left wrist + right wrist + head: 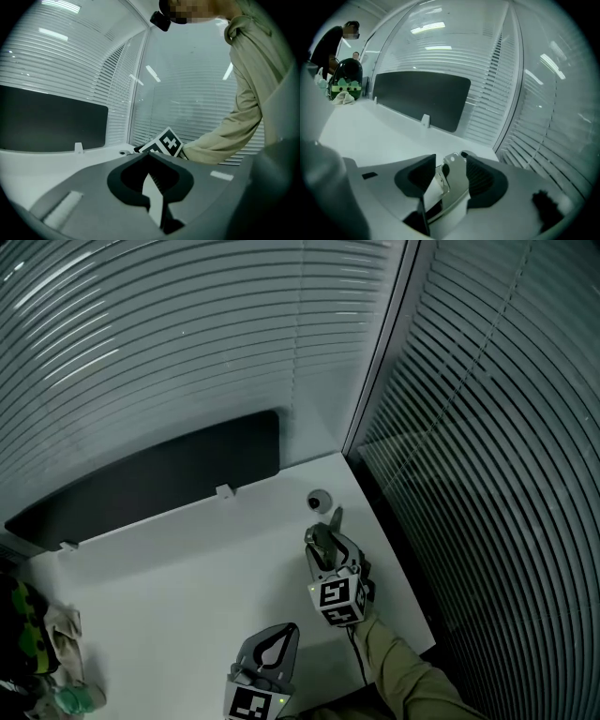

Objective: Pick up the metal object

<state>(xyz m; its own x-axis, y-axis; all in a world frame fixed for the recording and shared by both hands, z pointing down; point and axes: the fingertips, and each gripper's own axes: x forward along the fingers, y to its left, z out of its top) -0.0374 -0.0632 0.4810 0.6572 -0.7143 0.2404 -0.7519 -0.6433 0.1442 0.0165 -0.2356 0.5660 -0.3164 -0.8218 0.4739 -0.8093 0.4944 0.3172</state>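
Left gripper [147, 157]: nearest you, low over the near edge of the white desk [169, 577]; its jaws are closed tip to tip and grip nothing.
Right gripper [451, 164]: out by the desk's far right corner, your sleeve [403, 671] trailing behind it; its jaws are spread wide and clamp nothing.
Metal object [455, 180]: a shiny bent plate with a hole near its top, standing upright between your right jaws. It sits close to the right-hand pad with a gap on the left; you cannot tell whether it touches that pad.
Round grommet [319, 501]: set in the desk just beyond your right jaw tips.
Dark panel [159, 479]: along the desk's far edge.
Green bag [346, 79]: far left, well apart from both grippers.
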